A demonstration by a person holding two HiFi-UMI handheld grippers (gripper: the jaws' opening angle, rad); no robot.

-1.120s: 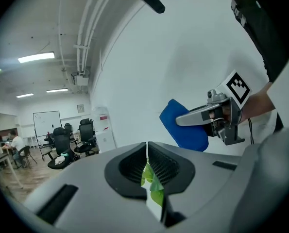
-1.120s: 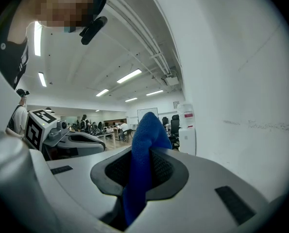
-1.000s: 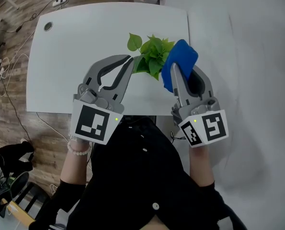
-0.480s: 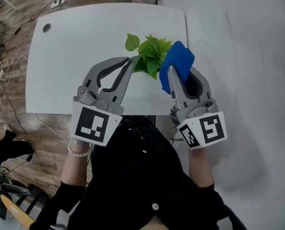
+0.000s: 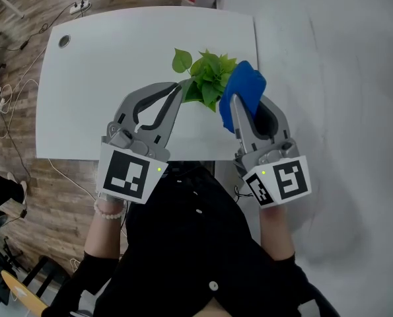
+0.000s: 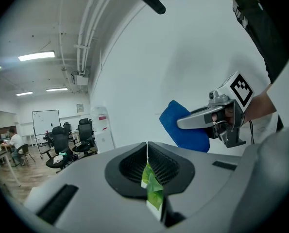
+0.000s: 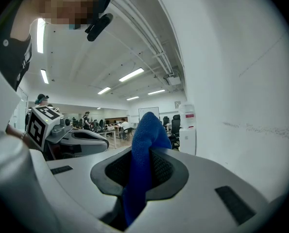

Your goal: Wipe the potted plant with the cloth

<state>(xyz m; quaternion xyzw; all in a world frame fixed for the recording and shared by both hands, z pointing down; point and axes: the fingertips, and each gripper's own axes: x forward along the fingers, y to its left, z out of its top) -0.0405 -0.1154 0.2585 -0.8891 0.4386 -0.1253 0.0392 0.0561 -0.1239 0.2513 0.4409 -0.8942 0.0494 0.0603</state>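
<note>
**Ana:** Where does the plant stand?

**Ben:** The potted plant (image 5: 209, 78) is on the white table (image 5: 104, 65), close to its right edge and about halfway between the far edge and the near one. The leaves hide its pot.

**Ana:** And the two claws?

**Ben:** The left gripper (image 5: 181, 84) is closed, with a green leaf (image 6: 151, 191) pinched between its pads. The right gripper (image 5: 238, 104) is clamped on the blue cloth (image 5: 246, 88). The cloth bulges out past the tips in a folded wad, right against the foliage on the side towards the right edge.

**Ana:** So how should the wipe be done?

**Ben:** I'd keep the pinch light, because a hard grip may bruise or tear the leaf. Only the wad beyond the jaws can do the wiping, so lay that part on the leaf's face. Stroke outward from the stem and never tug, since a pull could tip the pot.

**Ana:** How are the hands held?

**Ben:** Both reach forward from the body, roughly level, with the tips dipped a little. They angle in towards the plant, and their marker cubes (image 5: 127, 170) are nearest the chest.
</note>
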